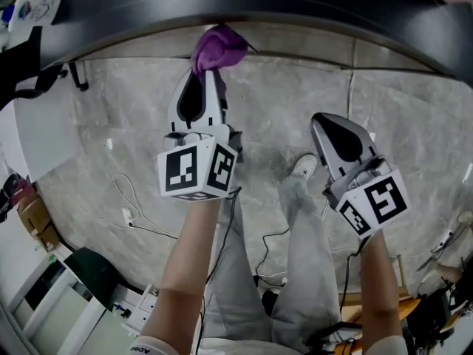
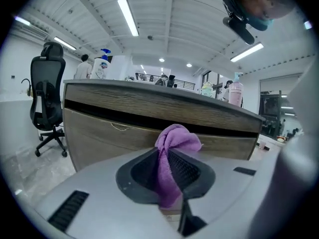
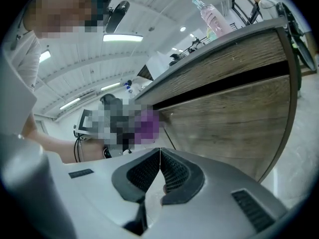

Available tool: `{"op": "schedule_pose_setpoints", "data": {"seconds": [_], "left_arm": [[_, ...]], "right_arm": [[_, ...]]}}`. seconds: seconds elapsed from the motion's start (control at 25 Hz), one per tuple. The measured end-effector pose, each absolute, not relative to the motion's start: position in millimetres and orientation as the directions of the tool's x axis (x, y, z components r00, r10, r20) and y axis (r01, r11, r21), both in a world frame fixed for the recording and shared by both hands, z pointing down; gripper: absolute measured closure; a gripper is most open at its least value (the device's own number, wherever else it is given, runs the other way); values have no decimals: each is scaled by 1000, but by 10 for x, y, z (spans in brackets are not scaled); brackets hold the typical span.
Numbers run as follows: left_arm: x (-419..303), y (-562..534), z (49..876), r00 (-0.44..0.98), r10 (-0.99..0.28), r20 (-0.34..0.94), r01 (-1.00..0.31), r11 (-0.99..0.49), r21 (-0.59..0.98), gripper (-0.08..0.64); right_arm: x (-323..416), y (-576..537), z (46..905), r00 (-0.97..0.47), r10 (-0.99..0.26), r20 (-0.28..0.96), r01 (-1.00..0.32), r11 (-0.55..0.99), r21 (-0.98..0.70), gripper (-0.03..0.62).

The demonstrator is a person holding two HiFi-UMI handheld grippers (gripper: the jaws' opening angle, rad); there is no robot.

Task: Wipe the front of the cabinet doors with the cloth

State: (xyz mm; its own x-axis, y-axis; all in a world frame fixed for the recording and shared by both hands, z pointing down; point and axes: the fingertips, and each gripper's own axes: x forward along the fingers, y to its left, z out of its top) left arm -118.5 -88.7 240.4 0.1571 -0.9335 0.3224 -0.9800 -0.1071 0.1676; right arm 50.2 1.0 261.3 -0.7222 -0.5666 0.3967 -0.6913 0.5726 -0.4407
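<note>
Purple cloth [image 1: 219, 48] sits bunched in my left hand-held gripper [image 1: 209, 72]. In the left gripper view the jaws are closed onto it, and the cloth [image 2: 174, 148] runs down between the ribbed pads and bulges out past the tips as a twisted knot. The knot is right up at the wood-grain cabinet front [image 2: 99, 133], about level with the dark gap under the top panel. I cannot tell from any view whether it is actually touching the wood.

From the head view the left hand-held gripper points away from me, and the cloth is at the edge of the dark counter [image 1: 295, 6] above the cabinet.

My right hand-held gripper [image 1: 325, 124] hangs off to the right, lower and well apart from the cloth. It is over the grey marbled floor [image 1: 414, 124]. In the right gripper view its jaws [image 3: 159, 156] are pressed together with nothing between them. The cabinet door [image 3: 234, 123] fills the right side of that view.

A spray bottle [image 2: 102, 66] and a pink bottle [image 2: 235, 91] stand on the counter top. A black office chair [image 2: 47, 93] stands on the floor to the left of the cabinet. Below the hand-held grippers I see grey trouser legs [image 1: 295, 272], a light shoe [image 1: 304, 166] and loose cables [image 1: 133, 213] on the floor.
</note>
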Motion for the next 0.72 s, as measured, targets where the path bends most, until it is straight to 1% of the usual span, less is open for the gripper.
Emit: {"op": "schedule_pose_setpoints", "data": {"seconds": [0.2, 0.32, 0.4, 0.52, 0.72], "left_arm": [[-1260, -1140, 2447, 166, -939, 300, -969, -99, 226, 503], [-1571, -1267, 2432, 166, -939, 301, -962, -88, 257, 503], [-1708, -1334, 2418, 193, -934, 300, -960, -117, 255, 503], [-1841, -1380, 2421, 240, -921, 307, -956, -169, 241, 503], [-2269, -1424, 2462, 259, -911, 322, -953, -186, 240, 503]], "right_arm": [[535, -182, 2748, -647, -627, 434, -761, 498, -416, 565], [221, -276, 2744, -607, -673, 422, -788, 442, -428, 565], [-24, -329, 2750, -598, -685, 416, -792, 425, -439, 565], [-391, -384, 2759, -604, -679, 417, -788, 427, -444, 565], [-951, -434, 2740, -620, -657, 428, -779, 450, -438, 565]]}}
